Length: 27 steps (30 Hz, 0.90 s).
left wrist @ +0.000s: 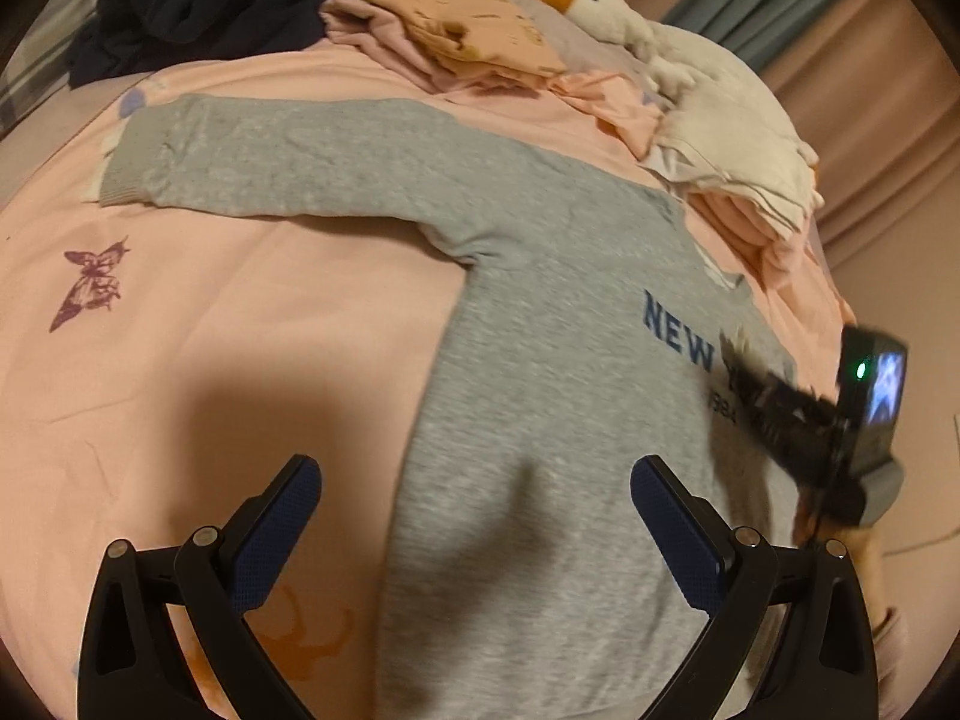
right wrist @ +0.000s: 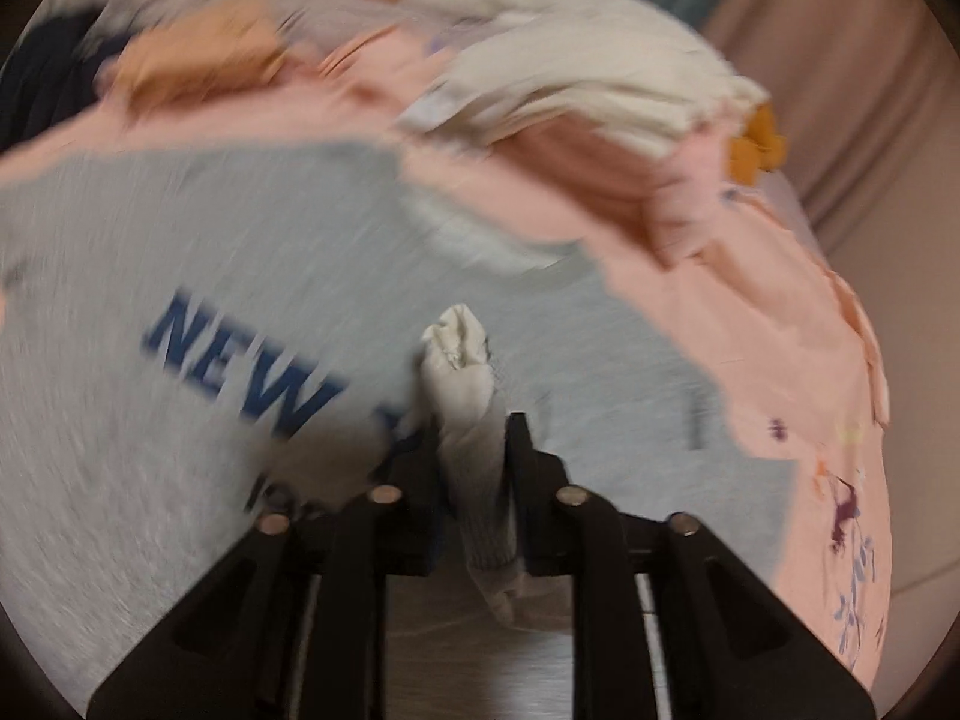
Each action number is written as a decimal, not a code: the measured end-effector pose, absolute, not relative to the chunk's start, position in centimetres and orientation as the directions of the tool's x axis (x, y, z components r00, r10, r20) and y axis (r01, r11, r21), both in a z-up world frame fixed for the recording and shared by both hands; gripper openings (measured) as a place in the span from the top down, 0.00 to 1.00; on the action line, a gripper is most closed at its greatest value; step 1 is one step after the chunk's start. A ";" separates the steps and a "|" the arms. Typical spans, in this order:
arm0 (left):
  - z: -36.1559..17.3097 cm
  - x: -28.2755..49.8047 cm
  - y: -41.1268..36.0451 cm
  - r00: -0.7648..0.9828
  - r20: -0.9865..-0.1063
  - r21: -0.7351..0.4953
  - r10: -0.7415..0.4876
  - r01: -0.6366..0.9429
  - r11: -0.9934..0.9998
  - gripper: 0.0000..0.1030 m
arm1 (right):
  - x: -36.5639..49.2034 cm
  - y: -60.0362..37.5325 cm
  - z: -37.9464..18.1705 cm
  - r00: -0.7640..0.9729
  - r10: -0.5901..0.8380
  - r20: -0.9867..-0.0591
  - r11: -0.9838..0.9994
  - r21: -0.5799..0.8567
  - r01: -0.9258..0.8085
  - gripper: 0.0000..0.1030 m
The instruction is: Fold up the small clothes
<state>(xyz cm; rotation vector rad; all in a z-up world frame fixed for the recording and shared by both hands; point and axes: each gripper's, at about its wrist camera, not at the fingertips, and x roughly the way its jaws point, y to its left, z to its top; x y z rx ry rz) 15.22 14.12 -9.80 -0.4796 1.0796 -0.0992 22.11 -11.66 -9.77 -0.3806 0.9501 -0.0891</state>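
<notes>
Over the grey sweatshirt [left wrist: 540, 450], spread flat on the pink bedsheet [left wrist: 210, 330]: left gripper [left wrist: 474, 534] hovering, fingers spread, empty. Right gripper [right wrist: 474, 450] above the chest lettering, pinching a bunched sleeve cuff [right wrist: 462, 372]. Risk: cuff slipping free mid-swing, dropping short, leaving a crooked fold.

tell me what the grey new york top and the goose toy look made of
Grey top: looks like heathered cotton jersey or light fleece, matte, with a ribbed knit cuff; the navy lettering seems printed. Goose toy: soft plush, white pile with an orange fabric beak, probably synthetic; the exact fibre can't be told.
</notes>
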 end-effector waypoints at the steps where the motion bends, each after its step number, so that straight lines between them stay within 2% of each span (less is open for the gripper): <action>1: -9.9 15.3 14.4 0.479 -0.822 -0.426 -0.307 -0.159 0.891 0.01 | 22.0 -11.5 -10.1 0.572 -0.225 -0.789 0.934 -0.342 -0.105 0.61; 4: -10.3 15.6 15.5 0.485 -0.817 -0.445 -0.311 -0.188 0.875 0.01 | 20.9 -12.2 -9.1 0.575 -0.093 -0.813 0.969 -0.208 -0.136 0.50; 6: -10.3 15.7 16.2 0.501 -0.801 -0.477 -0.329 -0.202 0.855 0.01 | 19.8 -13.8 -7.3 0.590 0.044 -0.806 0.987 -0.055 -0.148 0.40; 9: -10.2 15.9 17.6 0.532 -0.771 -0.526 -0.349 -0.225 0.820 0.01 | 18.6 -17.0 -5.2 0.640 0.203 -0.741 0.979 0.171 -0.113 0.38; 10: -10.2 15.9 18.3 0.549 -0.756 -0.549 -0.357 -0.234 0.802 0.01 | 18.5 -17.9 -5.0 0.652 0.222 -0.725 0.972 0.217 -0.090 0.40; 11: -10.2 16.0 18.9 0.563 -0.744 -0.566 -0.360 -0.245 0.787 0.01 | 18.6 -18.8 -5.1 0.658 0.224 -0.719 0.967 0.245 -0.061 0.54; 13: -10.1 16.0 20.1 0.582 -0.727 -0.593 -0.365 -0.265 0.760 0.01 | 19.2 -19.2 -6.1 0.643 0.172 -0.746 0.976 0.217 -0.010 0.73; 15: -10.0 16.1 21.2 0.601 -0.707 -0.622 -0.372 -0.278 0.732 0.01 | 19.8 -18.5 -7.8 0.613 0.127 -0.780 0.985 0.173 0.016 0.74; 17: -9.9 16.1 22.6 0.624 -0.683 -0.656 -0.381 -0.294 0.695 0.01 | 20.4 -17.4 -9.3 0.595 0.121 -0.794 0.988 0.151 0.001 0.81; 21: -10.2 16.1 25.8 0.674 -0.627 -0.729 -0.390 -0.331 0.599 0.01 | 20.8 -15.0 -11.2 0.573 0.092 -0.814 0.995 0.089 -0.034 0.79; 27: -11.7 17.2 30.2 0.742 -0.527 -0.834 -0.416 -0.357 0.420 0.01 | 19.6 -17.7 -9.0 0.632 0.169 -0.756 0.977 0.212 -0.008 0.79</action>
